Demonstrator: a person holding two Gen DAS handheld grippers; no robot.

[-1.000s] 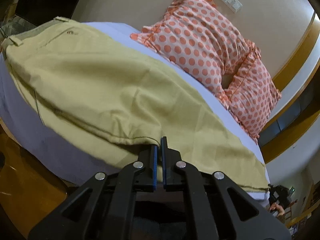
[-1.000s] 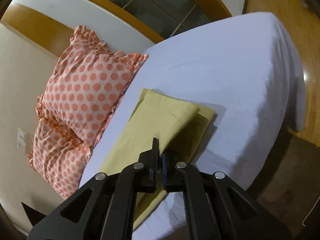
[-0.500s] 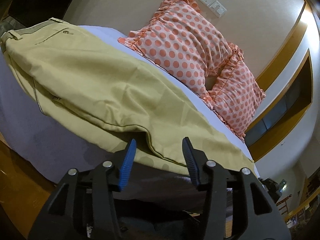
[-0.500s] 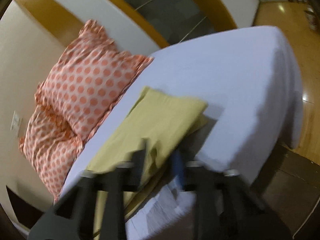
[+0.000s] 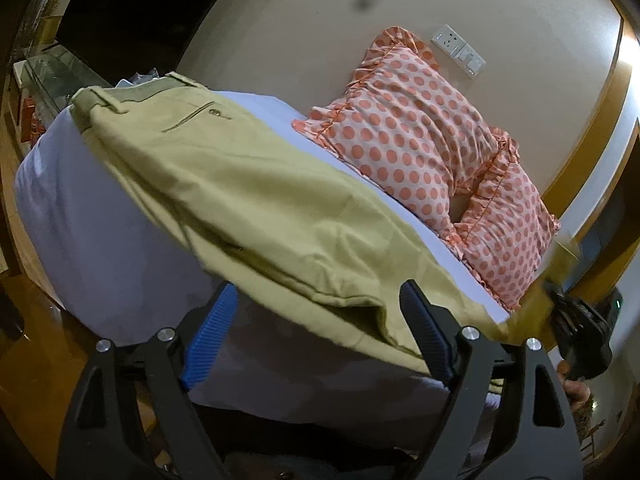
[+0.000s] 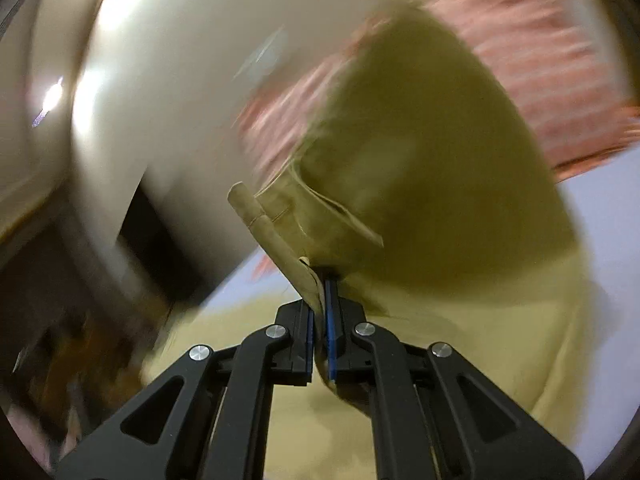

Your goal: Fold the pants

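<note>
Khaki pants lie lengthwise on the white bed, waistband and back pocket at the far left. My left gripper is open at the near bed edge, its blue-padded jaws either side of a fold of the pants, not gripping. My right gripper is shut on the leg-hem end of the pants and holds it lifted above the bed. The right wrist view is heavily blurred. The right gripper also shows in the left wrist view, raising the hem end at far right.
Two orange polka-dot pillows lean against the beige wall with a socket plate. A wooden floor lies below the bed edge at left. A glass-topped stand sits beyond the bed's far left.
My left gripper opened, let go of the pants and pulled back. My right gripper took hold of the leg-hem end and swung it up fast.
</note>
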